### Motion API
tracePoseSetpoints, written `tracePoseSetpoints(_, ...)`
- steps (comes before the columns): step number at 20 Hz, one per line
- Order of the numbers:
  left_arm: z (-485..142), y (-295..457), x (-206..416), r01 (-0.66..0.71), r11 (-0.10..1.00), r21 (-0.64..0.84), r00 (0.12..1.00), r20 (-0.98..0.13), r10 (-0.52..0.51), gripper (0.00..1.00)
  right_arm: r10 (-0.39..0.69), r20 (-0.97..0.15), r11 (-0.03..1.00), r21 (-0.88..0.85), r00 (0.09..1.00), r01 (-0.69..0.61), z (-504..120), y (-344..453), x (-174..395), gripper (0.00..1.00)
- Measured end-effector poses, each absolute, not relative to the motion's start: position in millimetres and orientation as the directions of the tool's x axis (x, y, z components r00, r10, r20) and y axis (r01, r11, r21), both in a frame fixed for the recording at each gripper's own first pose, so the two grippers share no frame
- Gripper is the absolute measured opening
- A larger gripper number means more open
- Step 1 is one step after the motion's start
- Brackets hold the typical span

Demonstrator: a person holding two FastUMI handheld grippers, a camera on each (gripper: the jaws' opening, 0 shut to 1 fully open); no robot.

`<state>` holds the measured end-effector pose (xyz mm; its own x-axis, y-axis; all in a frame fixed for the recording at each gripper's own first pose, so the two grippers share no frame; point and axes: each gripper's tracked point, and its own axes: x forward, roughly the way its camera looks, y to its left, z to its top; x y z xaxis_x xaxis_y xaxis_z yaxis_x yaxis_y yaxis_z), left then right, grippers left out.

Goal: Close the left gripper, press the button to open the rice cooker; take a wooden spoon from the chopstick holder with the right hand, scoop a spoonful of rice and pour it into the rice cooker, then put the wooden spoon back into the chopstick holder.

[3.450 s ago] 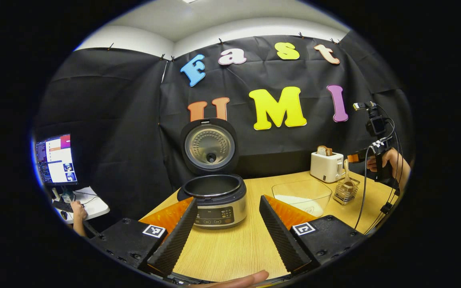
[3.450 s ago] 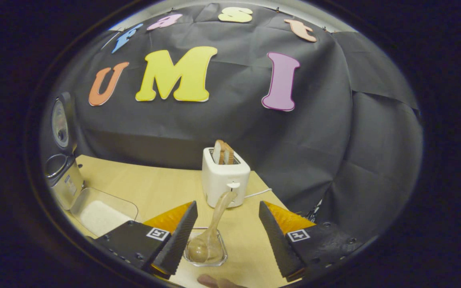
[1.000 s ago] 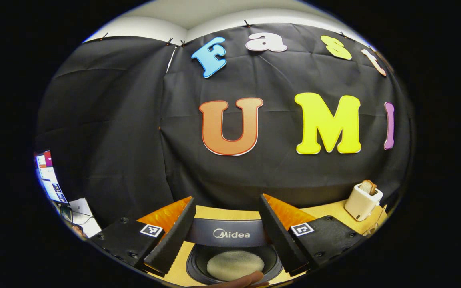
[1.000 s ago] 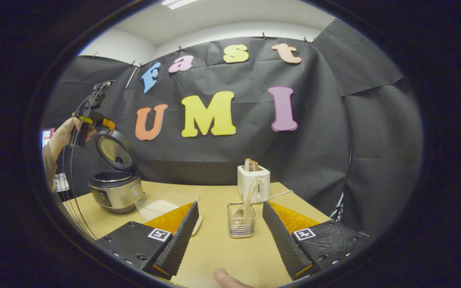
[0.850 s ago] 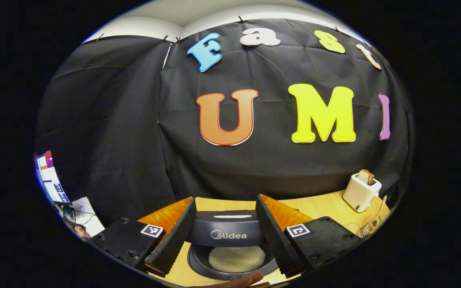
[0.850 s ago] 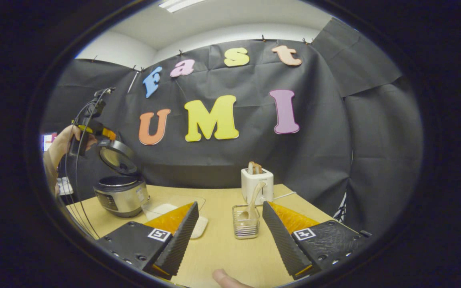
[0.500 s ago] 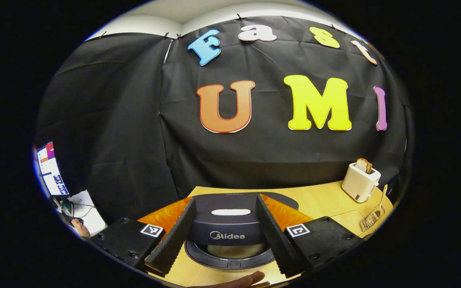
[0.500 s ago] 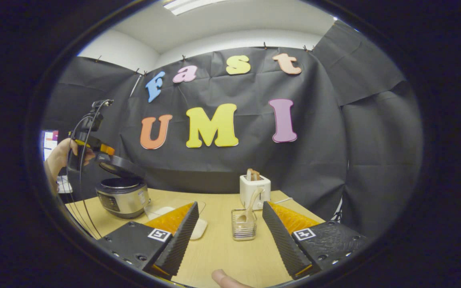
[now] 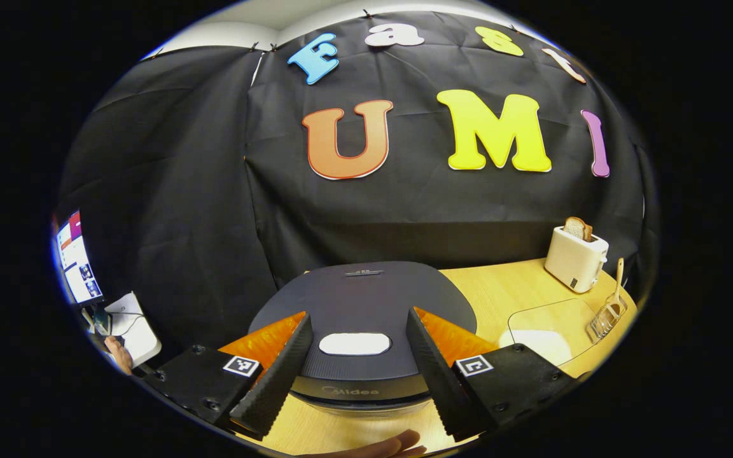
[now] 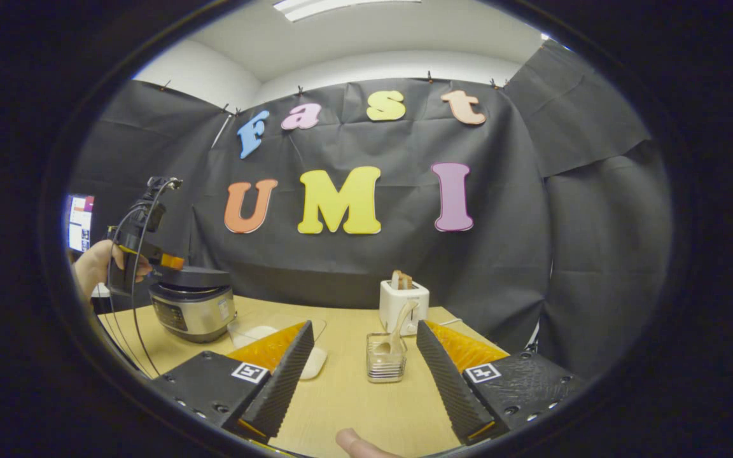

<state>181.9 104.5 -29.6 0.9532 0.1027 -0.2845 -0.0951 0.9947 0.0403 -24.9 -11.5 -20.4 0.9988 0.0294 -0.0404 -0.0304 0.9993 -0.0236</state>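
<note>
Dark plastic lid of the rice cooker [image 9: 366, 299] lies down on the pot, directly under the left gripper [image 9: 357, 356], whose fingers stand wide apart and hold nothing. Off to the side, the wooden spoon [image 10: 397, 331] stands in the wire chopstick holder [image 10: 385, 366] beyond the right gripper [image 10: 359, 375], also spread and empty. If the lid has not latched, it could spring up; the pictures cannot tell that.

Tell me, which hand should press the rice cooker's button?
Left. The left tool hangs over the rice cooker, button between its open fingers. The right tool faces the chopstick holder, farther off.
</note>
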Motion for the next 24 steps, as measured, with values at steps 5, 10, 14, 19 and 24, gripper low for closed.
tracePoseSetpoints(5, -45.8, 99.7, 182.5, -0.088, 0.996, 0.008, 0.957, -0.276, 0.086, 0.97, 0.02, -0.034, 0.999, -0.026, 0.999, -0.021, -18.1, -14.4, -26.1, 0.96)
tracePoseSetpoints(10, -47.7, 99.2, 178.5, -0.103, 0.995, 0.006, 0.97, -0.219, 0.101, 0.96, 0.024, -0.041, 0.999, -0.028, 0.999, -0.025, -21.4, -11.2, -26.5, 0.96)
tracePoseSetpoints(14, -49.3, 99.8, 177.3, -0.122, 0.992, 0.015, 0.984, -0.131, 0.123, 0.95, 0.024, -0.041, 0.999, -0.035, 0.999, -0.026, -22.4, -9.4, -26.8, 0.96)
tracePoseSetpoints(19, -52.6, 99.8, 175.4, -0.119, 0.993, -0.012, 0.988, -0.1, 0.117, 0.94, 0.036, -0.048, 0.999, -0.034, 0.998, -0.038, -24.2, -3.7, -26.8, 0.96)
tracePoseSetpoints(24, -49.0, 100.5, 175.8, -0.11, 0.994, -0.005, 0.991, -0.07, 0.109, 0.93, 0.046, -0.052, 0.998, -0.04, 0.998, -0.048, -24.5, 0.1, -28.1, 0.96)
